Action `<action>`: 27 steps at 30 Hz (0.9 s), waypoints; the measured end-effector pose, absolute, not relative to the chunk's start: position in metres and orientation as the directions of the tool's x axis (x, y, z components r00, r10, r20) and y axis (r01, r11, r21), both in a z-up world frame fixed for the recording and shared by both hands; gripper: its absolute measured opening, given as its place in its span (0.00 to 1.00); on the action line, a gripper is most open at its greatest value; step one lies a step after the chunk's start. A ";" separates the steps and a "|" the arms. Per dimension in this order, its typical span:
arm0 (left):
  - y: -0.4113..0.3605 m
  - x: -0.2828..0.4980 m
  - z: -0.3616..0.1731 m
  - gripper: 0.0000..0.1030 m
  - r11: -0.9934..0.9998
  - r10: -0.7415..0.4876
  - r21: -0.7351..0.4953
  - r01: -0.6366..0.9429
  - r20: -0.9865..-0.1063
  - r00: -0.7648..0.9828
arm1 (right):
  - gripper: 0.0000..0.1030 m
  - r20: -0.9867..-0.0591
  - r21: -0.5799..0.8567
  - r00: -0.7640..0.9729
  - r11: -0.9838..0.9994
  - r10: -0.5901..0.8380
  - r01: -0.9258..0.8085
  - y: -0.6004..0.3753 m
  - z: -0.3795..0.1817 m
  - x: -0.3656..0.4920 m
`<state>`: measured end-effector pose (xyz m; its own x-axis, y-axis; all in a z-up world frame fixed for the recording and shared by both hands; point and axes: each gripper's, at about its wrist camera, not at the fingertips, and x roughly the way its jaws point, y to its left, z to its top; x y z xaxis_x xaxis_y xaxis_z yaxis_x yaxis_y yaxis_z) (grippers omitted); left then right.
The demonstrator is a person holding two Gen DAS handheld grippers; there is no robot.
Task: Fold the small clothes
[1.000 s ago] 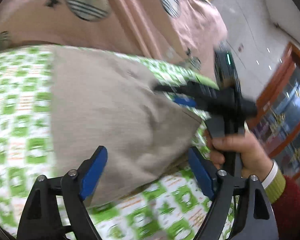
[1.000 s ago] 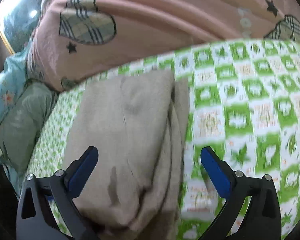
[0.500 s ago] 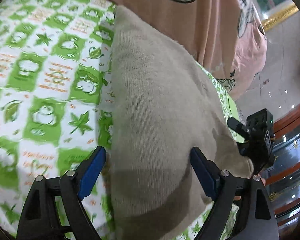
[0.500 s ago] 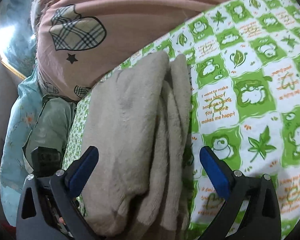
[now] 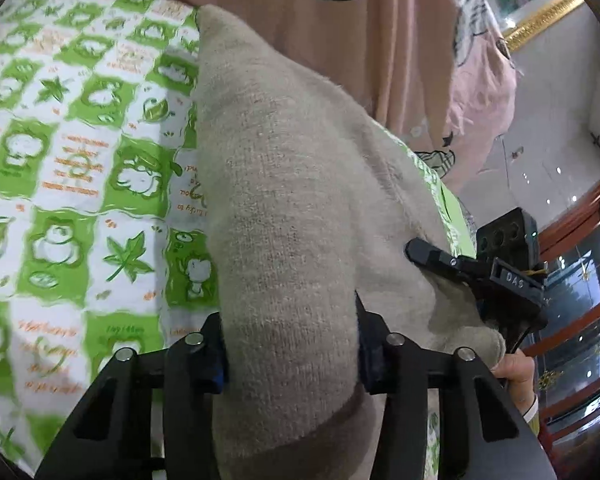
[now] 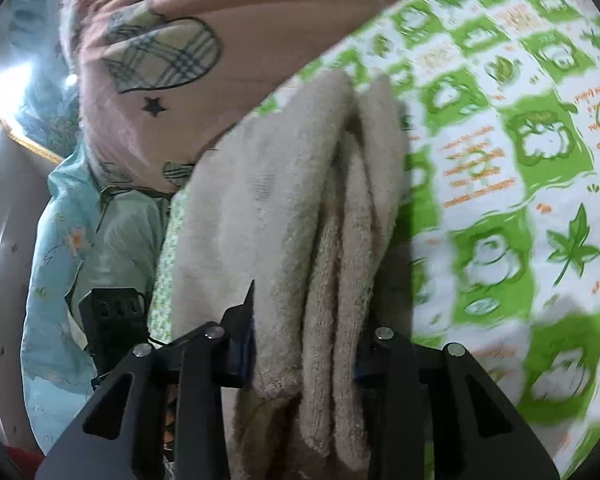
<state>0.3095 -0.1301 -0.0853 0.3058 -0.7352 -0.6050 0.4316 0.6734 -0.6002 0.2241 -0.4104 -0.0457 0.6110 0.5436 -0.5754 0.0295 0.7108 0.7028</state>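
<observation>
In the left wrist view my left claw (image 5: 290,344) is clamped on the smooth end of the beige garment (image 5: 284,168) lying on the green bedsheet (image 5: 80,160), to carry the fold. The right wrist view alone shows the stacked layers, which my right claw (image 6: 304,344) pinches together

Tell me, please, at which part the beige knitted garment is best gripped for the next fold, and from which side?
Grip the beige garment at its near end, one gripper at each corner, coming from the bed's near edge. Both the left gripper and right gripper already pinch its stacked layers there.
</observation>
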 end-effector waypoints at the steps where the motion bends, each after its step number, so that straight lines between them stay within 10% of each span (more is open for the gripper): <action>1: -0.124 0.302 -0.078 0.44 0.676 -0.734 -0.596 0.434 -0.601 0.317 | 0.34 -0.571 0.701 0.611 0.713 0.549 0.015 -0.402 -0.039 0.221; 17: 0.086 0.173 -0.029 0.43 0.773 -0.629 -0.546 0.324 -0.596 0.499 | 0.34 -0.477 0.762 0.459 0.613 0.749 -0.208 -0.203 -0.039 0.194; 27: 0.118 0.170 -0.078 0.47 0.778 -0.622 -0.571 0.263 -0.637 0.456 | 0.35 -0.577 0.716 0.423 0.682 0.699 -0.150 -0.182 -0.078 0.186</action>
<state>0.1697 0.1182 -0.0784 0.4558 -0.6215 -0.6372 0.2627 0.7779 -0.5709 0.1864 -0.1820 -0.0780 0.4235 0.6987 -0.5766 -0.1500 0.6818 0.7160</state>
